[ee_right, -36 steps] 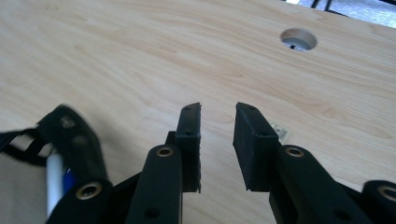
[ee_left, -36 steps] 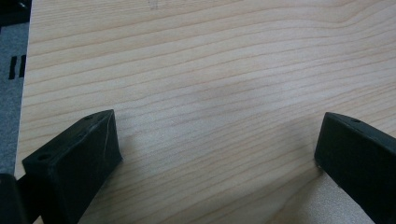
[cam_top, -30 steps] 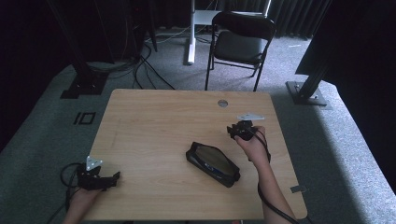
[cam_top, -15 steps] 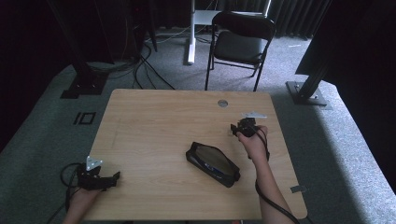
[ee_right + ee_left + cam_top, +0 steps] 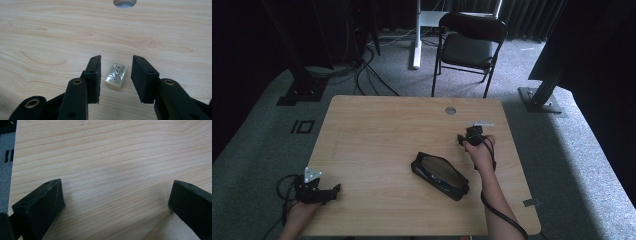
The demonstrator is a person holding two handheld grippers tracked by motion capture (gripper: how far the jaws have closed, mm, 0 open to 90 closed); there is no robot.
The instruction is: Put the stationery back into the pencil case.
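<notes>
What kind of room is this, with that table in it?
Probably a lab or studio for recording. A bare wooden table stands on grey carpet, with dark curtains, loose cables on the floor, a black folding chair and metal stand bases around it.

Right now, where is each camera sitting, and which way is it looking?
High view: above the person's side, looking forward and down on the table; both forearms show, with the left gripper and right gripper.
Left gripper view: rides the left gripper, looking along its wide-open jaws at bare wood.
Right gripper view: rides the right gripper, looking along its jaws at a small eraser lying between them, untouched.
Shared: the high and right gripper views both show the table's round hole.
</notes>
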